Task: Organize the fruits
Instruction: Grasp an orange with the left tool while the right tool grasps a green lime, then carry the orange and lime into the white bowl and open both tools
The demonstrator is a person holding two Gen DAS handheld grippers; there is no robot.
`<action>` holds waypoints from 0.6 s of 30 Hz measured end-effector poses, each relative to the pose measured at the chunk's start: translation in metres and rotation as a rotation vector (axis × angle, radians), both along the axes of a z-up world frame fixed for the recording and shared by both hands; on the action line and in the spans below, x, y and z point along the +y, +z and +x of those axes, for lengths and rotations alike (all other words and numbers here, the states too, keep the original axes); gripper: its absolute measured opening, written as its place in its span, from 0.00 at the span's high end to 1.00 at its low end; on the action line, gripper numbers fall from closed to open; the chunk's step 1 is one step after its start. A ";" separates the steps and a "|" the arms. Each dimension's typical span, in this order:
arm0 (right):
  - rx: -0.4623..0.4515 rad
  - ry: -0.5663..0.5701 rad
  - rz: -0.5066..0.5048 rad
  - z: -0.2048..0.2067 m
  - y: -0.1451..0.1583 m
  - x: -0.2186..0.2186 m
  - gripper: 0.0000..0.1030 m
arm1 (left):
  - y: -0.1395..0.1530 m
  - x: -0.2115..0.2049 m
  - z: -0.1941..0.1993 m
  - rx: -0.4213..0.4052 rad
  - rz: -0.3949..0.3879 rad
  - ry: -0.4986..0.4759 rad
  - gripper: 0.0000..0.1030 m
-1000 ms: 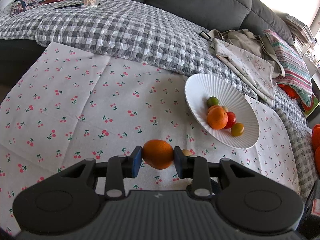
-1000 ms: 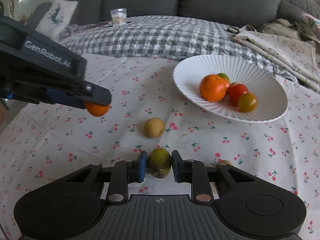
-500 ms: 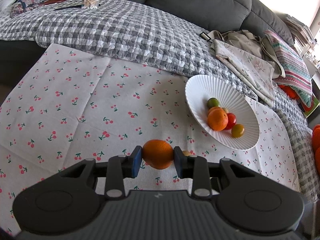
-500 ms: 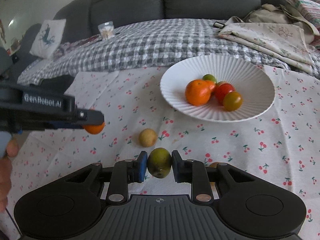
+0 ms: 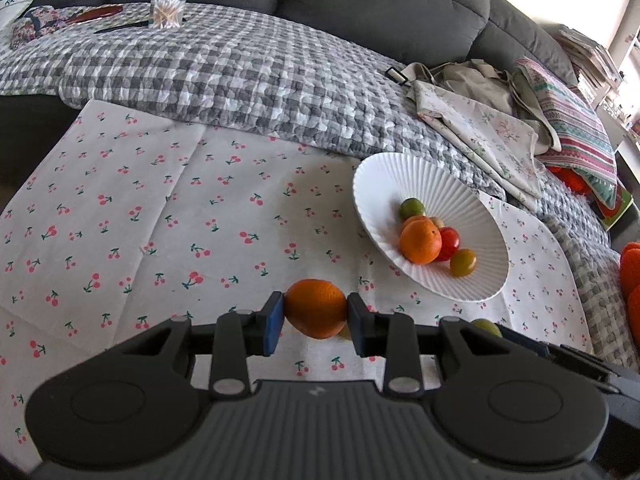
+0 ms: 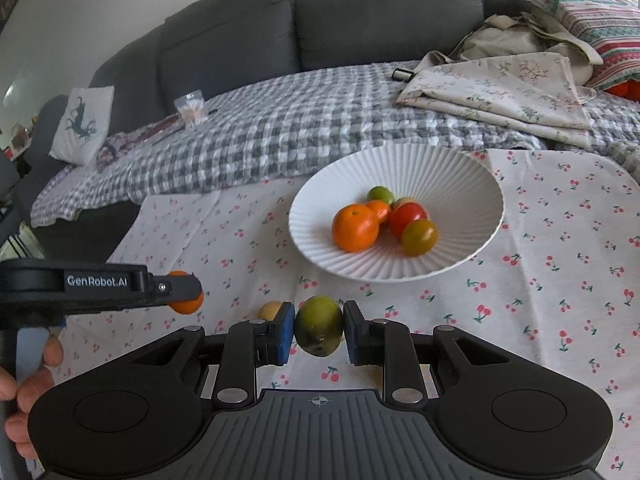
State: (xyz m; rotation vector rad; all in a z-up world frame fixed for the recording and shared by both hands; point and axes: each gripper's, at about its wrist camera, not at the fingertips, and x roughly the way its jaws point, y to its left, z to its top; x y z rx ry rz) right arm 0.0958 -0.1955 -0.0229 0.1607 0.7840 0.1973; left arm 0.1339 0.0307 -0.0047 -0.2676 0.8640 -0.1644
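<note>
Nearest in the left wrist view: left gripper clenched on an orange, held clear above the cherry-print cloth. Nearest in the right wrist view: right gripper clamped tight on a green-yellow fruit, also held off the cloth. Just beyond the right jaws, a small yellowish fruit lay loose on the cloth, not yet collected. Possibly another small piece hidden under the right gripper body; could not tell. Left gripper seen from the side in the right wrist view, orange poking out below its tip, a person's fingers wrapped on the handle. Further out, white ribbed plate sat on the cloth, already loaded: one large orange, a smaller orange piece behind it, a red tomato-like fruit, a green-brown one, a green one at the back. Plate near both grippers but neither held fruit over it yet. Behind the plate, checked quilt, folded floral fabric, dark sofa at the back. Judged more than halfway done: five or so pieces plated, two in carry, at least one left on the cloth. Remaining: drop both held fruits in the plate, then fetch the loose one.
</note>
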 end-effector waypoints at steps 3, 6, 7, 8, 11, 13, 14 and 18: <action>-0.008 -0.011 0.007 0.000 0.003 -0.004 0.77 | 0.001 -0.001 0.000 -0.008 0.000 -0.006 0.69; -0.015 -0.021 0.012 -0.001 0.006 -0.007 0.77 | 0.003 -0.003 0.000 -0.021 0.002 -0.012 0.69; -0.017 -0.024 0.014 -0.002 0.006 -0.008 0.77 | 0.003 -0.004 0.000 -0.024 0.002 -0.013 0.69; -0.019 -0.027 0.016 -0.002 0.007 -0.009 0.77 | 0.004 -0.005 0.001 -0.028 0.002 -0.015 0.69; -0.027 -0.038 0.022 -0.002 0.011 -0.014 0.77 | 0.006 -0.009 0.002 -0.046 0.005 -0.026 0.69; -0.033 -0.049 0.029 -0.001 0.013 -0.019 0.77 | 0.007 -0.013 0.004 -0.055 0.007 -0.037 0.69; -0.036 -0.056 0.033 -0.001 0.015 -0.022 0.77 | 0.008 -0.015 0.005 -0.060 0.007 -0.044 0.69; -0.048 -0.086 0.047 0.000 0.020 -0.034 0.77 | 0.011 -0.023 0.009 -0.081 0.013 -0.065 0.69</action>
